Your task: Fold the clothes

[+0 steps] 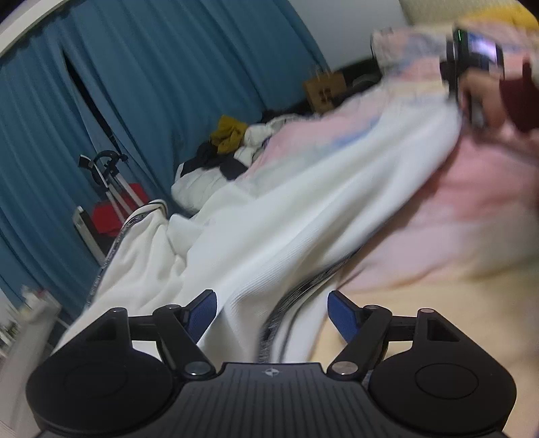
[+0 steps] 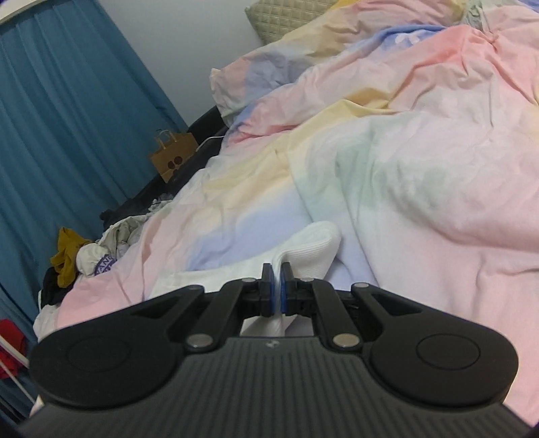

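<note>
A white ribbed garment (image 1: 303, 215) with a dark striped trim stretches across the pastel duvet (image 1: 471, 209). In the left wrist view my left gripper (image 1: 272, 311) is open, its blue pads either side of the cloth's near end without pinching it. The right gripper (image 1: 471, 67) appears far right in that view, held by a hand, lifting the garment's far end. In the right wrist view my right gripper (image 2: 277, 281) is shut on a fold of the white garment (image 2: 310, 246) above the duvet (image 2: 421, 151).
A heap of unfolded clothes (image 1: 229, 151), mustard, white and dark, lies at the bed's far edge by the blue curtain (image 1: 151, 84). A brown paper bag (image 2: 173, 158) stands beside the bed. A quilted pillow (image 2: 286, 15) lies at the head. A red stand (image 1: 114, 205) sits on the floor.
</note>
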A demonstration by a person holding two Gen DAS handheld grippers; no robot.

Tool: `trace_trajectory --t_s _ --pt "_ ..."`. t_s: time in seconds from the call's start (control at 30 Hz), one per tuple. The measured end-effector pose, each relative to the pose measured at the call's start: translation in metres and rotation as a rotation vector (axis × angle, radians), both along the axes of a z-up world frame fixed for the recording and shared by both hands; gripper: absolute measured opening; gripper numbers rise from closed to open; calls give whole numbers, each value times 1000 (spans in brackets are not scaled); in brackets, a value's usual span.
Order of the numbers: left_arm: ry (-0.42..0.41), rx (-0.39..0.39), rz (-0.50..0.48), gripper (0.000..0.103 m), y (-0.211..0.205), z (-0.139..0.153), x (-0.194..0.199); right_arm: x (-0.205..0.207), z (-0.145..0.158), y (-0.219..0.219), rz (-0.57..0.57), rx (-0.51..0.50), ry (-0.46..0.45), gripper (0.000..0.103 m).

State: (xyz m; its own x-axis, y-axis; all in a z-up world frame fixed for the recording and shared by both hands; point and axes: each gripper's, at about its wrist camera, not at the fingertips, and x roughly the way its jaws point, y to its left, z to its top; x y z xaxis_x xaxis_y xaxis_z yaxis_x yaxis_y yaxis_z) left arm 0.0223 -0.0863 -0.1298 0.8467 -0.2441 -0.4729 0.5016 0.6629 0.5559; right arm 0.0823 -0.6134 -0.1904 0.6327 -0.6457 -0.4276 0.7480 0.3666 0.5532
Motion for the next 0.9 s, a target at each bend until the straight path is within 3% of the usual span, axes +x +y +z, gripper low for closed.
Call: trace_trajectory --t_s 0.07,0.13,0.17,0.23,0.43,0.6,0.8,0.9 --pt "5 56 40 68 -2 -9 12 1 3 1 8 -3 -13 7" --pt "89 49 67 39 3 -16 25 1 4 1 12 1 -25 7" --pt "129 45 78 16 5 -18 31 1 5 1 11 -1 -23 7" --pt "179 34 62 9 10 -14 31 0 7 2 7 -21 -6 7" --pt "327 8 -40 5 22 24 12 -24 28 4 -70 -69 -45 6" --pt "496 46 -94 6 36 22 -10 -46 27 5 -189 -38 50 6" --pt "537 -14 -30 9 45 8 8 -47 -22 -10 -186 135 226 6" --pt "530 -50 -15 18 49 9 9 -51 -24 -13 -173 158 210 8"
